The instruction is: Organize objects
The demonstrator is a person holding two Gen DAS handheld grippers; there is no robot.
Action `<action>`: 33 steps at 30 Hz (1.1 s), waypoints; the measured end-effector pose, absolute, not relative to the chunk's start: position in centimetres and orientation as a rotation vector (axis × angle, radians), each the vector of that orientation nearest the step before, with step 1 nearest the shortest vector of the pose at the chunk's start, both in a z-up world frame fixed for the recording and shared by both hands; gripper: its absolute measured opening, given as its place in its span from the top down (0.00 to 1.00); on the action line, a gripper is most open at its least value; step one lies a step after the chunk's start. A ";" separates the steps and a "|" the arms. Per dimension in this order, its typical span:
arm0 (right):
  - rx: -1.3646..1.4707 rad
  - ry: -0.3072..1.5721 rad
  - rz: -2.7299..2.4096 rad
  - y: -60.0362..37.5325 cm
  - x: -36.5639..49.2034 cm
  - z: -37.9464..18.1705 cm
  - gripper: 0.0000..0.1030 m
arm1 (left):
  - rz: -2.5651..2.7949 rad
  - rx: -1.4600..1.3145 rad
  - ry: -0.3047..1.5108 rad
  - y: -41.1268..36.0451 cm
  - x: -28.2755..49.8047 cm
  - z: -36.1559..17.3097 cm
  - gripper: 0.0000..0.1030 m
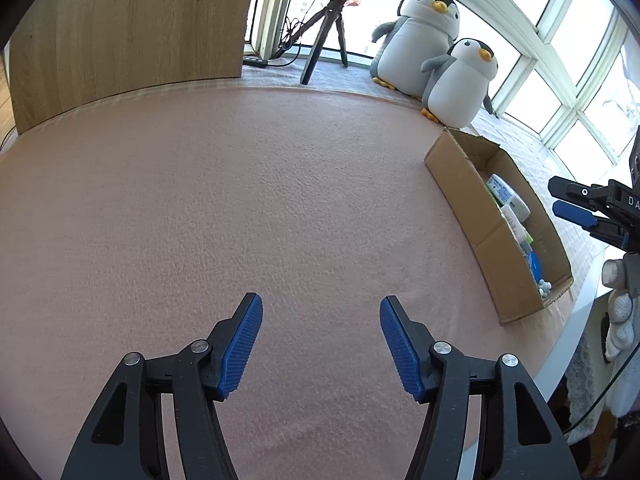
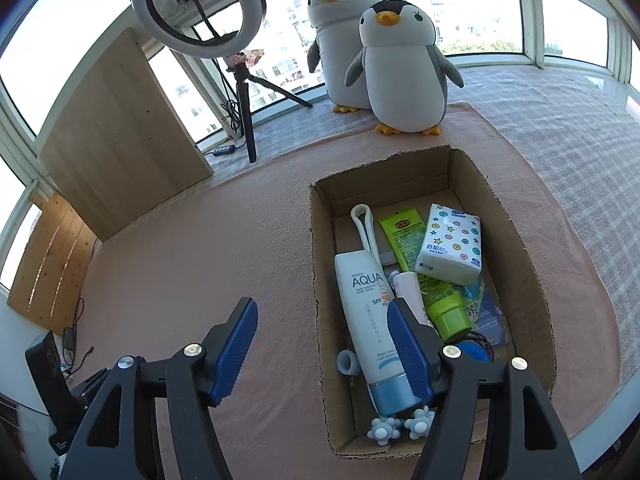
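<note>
Sunscreen tube (image 2: 370, 320) lies lengthwise in the cardboard box (image 2: 516, 248) on the pink-covered counter (image 1: 240, 200); judged light, smooth, squeezable, best gripped across its midbody. Right tool (image 2: 320, 344) spread wide above it, empty; left tool (image 1: 321, 346) likewise wide, empty.

Home bay window nook, plush penguins (image 2: 396, 68), ring light (image 2: 198, 8), pink blanket (image 1: 240, 200)

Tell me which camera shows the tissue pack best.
The right wrist view. There the tissue pack lies in plain sight in the cardboard box, its dotted wrapper facing up, resting on the green tube. In the left wrist view the box wall hides most of the contents, so the pack cannot be told apart.
</note>
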State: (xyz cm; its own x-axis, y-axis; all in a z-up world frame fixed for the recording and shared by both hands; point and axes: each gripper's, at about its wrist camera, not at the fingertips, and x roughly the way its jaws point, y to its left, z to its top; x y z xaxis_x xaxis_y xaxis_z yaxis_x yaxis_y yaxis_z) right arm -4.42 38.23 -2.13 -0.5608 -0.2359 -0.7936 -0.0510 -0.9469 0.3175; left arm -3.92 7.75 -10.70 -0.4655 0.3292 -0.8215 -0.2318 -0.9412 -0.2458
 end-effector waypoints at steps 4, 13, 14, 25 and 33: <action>1.414 -0.438 -2.625 36.1 -3.9 -2.3 0.30 | 2.488 -1.389 -0.152 6.4 -3.8 -9.8 0.23; 1.422 -0.355 -2.562 30.7 -2.6 -3.2 0.25 | 2.587 -1.362 -0.120 3.7 -3.3 -7.7 0.14; 1.423 -0.349 -2.554 30.1 -2.5 -3.4 0.25 | 2.594 -1.364 -0.120 3.4 -3.3 -7.5 0.13; 1.392 -0.268 -2.504 23.5 -0.7 -4.7 0.23 | 2.645 -1.345 -0.096 0.5 -2.1 -6.6 0.10; 1.381 -0.184 -2.489 19.9 -0.2 -5.0 0.23 | 2.670 -1.339 -0.115 -1.3 -1.3 -5.9 0.08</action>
